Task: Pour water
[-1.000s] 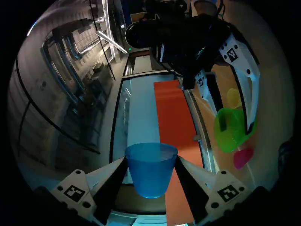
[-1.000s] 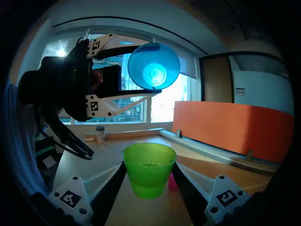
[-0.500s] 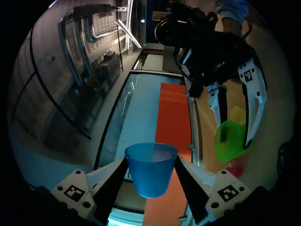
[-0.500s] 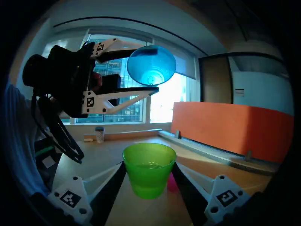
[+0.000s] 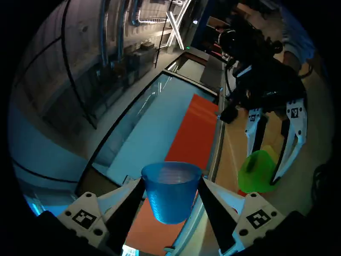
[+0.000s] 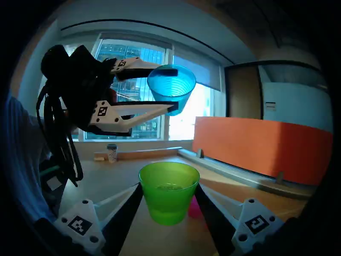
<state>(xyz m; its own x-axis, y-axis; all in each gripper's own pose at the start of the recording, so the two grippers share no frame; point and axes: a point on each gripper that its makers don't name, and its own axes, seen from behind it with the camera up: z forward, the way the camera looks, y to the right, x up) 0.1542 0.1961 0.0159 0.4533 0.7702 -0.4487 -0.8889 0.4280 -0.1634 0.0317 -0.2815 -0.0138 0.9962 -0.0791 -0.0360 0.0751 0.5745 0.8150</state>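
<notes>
Blue cup (image 5: 171, 197) clenched in the left claw (image 5: 170, 184), green cup (image 6: 169, 197) gripped in the right claw (image 6: 169, 187), blue cup held above and ahead, tipped less steeply than before.

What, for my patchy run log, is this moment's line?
left hand-held gripper: shut on tilted blue cup | right hand-held gripper: shut on green cup

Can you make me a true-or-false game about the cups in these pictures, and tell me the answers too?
1. The left gripper is shut on a see-through blue plastic cup. True.
2. The right gripper holds a red cup. False: it is shut on a see-through green plastic cup.
3. In the right gripper view, the blue cup is higher up than the green cup. True.
4. The long flat panel behind the green cup is purple. False: it is orange.
</notes>
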